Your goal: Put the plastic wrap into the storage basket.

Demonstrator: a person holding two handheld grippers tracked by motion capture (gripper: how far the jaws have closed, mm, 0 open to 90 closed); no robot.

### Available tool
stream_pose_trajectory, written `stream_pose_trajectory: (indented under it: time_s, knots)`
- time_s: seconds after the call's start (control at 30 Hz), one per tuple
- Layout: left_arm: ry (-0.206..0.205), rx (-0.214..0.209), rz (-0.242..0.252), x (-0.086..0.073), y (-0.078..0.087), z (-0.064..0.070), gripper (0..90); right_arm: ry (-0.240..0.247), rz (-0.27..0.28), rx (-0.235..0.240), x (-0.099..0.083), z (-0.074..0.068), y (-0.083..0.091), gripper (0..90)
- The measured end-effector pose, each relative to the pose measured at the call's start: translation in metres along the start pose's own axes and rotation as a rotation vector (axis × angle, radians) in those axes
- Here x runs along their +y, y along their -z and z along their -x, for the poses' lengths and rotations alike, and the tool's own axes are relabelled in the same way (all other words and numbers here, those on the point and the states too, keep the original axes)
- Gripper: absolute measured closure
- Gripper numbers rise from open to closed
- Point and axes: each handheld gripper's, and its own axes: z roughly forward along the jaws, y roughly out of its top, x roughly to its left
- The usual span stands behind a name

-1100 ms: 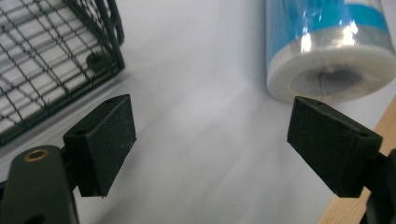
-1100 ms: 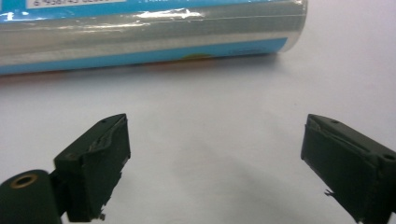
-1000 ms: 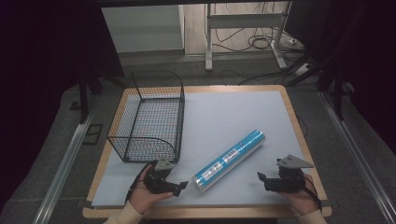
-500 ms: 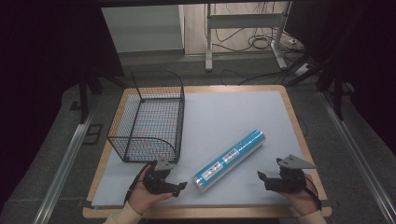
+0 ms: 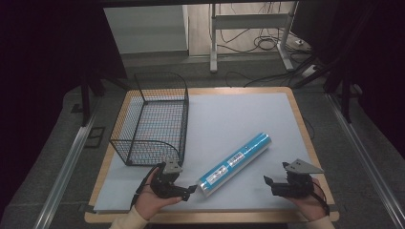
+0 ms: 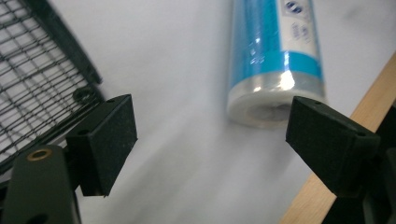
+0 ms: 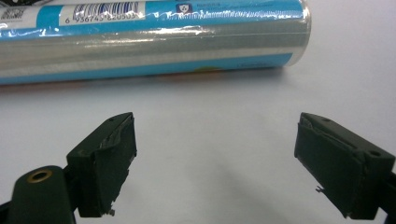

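Evidently lining up on the blue roll (image 5: 234, 164), lying diagonally mid-table, near end at six o'clock, basket (image 5: 150, 119) at ten o'clock. Holding left gripper (image 5: 187, 189) and right gripper (image 5: 267, 182) spread wide, probably readying a two-ended lift.

High view overhead; gripper views close, sharing blue roll (image 5: 234, 164).

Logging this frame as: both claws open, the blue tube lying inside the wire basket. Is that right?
Not quite. Both claws, left and right, are open, but the blue tube lies on the table mat beside the wire basket, not inside it. The high view shows this.
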Motion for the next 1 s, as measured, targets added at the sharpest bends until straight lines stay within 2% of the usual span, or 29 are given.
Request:
stream_pose_trajectory:
  time_s: [0.17,0.5,0.63,1.0]
  knots:
    - [-0.038,0.003,0.025,0.01,0.002,0.011,16.2,0.008,-0.012,0.001,-0.001,-0.001,-0.001,14.5]
    - [-0.062,0.0,0.024,0.026,0.003,0.018,16.2,0.005,-0.017,-0.004,0.0,-0.002,-0.002,14.6]
    - [-0.076,-0.001,0.009,0.033,0.002,0.021,16.2,0.002,-0.021,-0.006,-0.001,-0.002,-0.002,14.7]
    - [-0.071,-0.019,-0.02,0.041,-0.01,0.023,16.1,0.001,-0.017,-0.005,-0.001,-0.001,-0.001,14.9]
